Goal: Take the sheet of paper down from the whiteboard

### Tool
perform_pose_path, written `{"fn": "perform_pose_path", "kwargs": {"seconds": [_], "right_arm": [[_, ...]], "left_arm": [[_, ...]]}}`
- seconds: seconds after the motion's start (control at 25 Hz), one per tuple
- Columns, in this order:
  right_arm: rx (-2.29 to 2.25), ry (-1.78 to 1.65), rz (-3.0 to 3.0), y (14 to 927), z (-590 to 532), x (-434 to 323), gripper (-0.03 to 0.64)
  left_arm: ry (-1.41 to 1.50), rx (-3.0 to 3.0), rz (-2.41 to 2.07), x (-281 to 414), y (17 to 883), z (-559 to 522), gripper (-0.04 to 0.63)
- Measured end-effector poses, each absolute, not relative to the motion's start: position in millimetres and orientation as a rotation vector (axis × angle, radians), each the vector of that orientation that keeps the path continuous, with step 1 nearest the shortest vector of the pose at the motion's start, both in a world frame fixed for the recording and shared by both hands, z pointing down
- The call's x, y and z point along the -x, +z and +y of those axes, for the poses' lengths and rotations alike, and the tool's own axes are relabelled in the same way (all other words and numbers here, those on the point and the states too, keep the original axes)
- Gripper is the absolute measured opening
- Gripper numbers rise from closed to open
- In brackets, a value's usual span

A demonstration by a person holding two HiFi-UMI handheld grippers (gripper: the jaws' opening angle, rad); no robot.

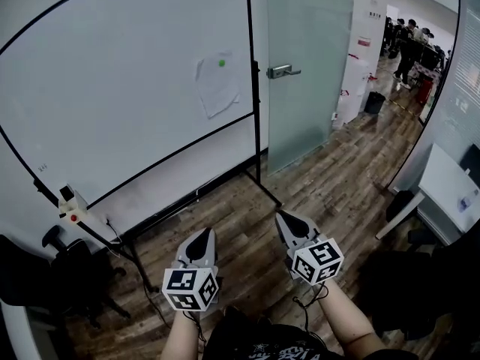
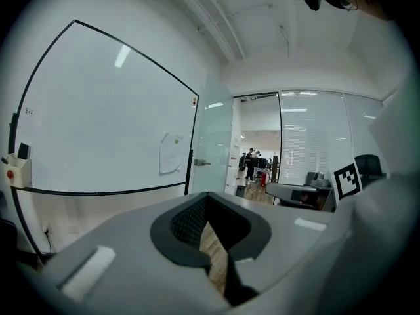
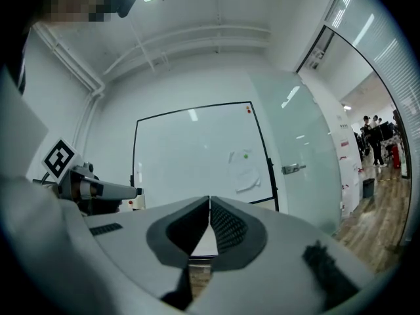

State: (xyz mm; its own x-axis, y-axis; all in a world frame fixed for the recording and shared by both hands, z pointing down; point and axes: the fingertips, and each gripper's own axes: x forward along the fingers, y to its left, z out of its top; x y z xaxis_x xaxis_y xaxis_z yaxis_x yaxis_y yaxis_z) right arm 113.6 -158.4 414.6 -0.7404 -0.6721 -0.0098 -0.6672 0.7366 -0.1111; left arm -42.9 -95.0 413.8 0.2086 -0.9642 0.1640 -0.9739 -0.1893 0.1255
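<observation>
The left gripper (image 1: 201,238) and right gripper (image 1: 289,222), both clenched empty, are pointing at the whiteboard (image 1: 112,96), where the sheet of paper (image 1: 217,87) is hanging upright near its right edge, well ahead, nearer the left.

No text is legible; the small notices (image 1: 364,42) on the white pillar (image 1: 358,88) are too blurred.

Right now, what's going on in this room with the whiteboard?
A person stands back from the whiteboard with a gripper in each hand. The left gripper and right gripper both have their jaws shut with nothing in them. The sheet of paper hangs near the board's right edge under a green magnet, and neither gripper has reached it yet.
</observation>
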Motion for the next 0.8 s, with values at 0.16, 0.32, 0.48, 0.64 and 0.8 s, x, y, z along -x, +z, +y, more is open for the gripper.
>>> {"fn": "perform_pose_path", "kwargs": {"seconds": [0.16, 0.32, 0.48, 0.64, 0.8], "right_arm": [[1.088, -0.165, 2.899, 420.3, -168.9, -106.0, 0.015], [1.107, -0.160, 2.911, 426.8, -187.7, -99.2, 0.015], [1.127, -0.145, 2.906, 426.7, -220.4, -90.7, 0.015], [1.133, -0.132, 2.905, 423.1, -262.7, -74.9, 0.015], [1.131, -0.096, 2.899, 413.6, -306.8, -52.6, 0.016]], "left_arm": [[0.071, -2.272, -1.860, 46.5, 416.6, -109.2, 0.008], [0.074, -2.279, -1.849, 53.5, 421.0, -132.0, 0.008], [0.065, -2.300, -1.840, 63.7, 421.2, -168.0, 0.008], [0.037, -2.305, -1.845, 82.8, 417.2, -211.6, 0.008], [0.015, -2.308, -1.857, 107.6, 410.8, -255.2, 0.008]]}}
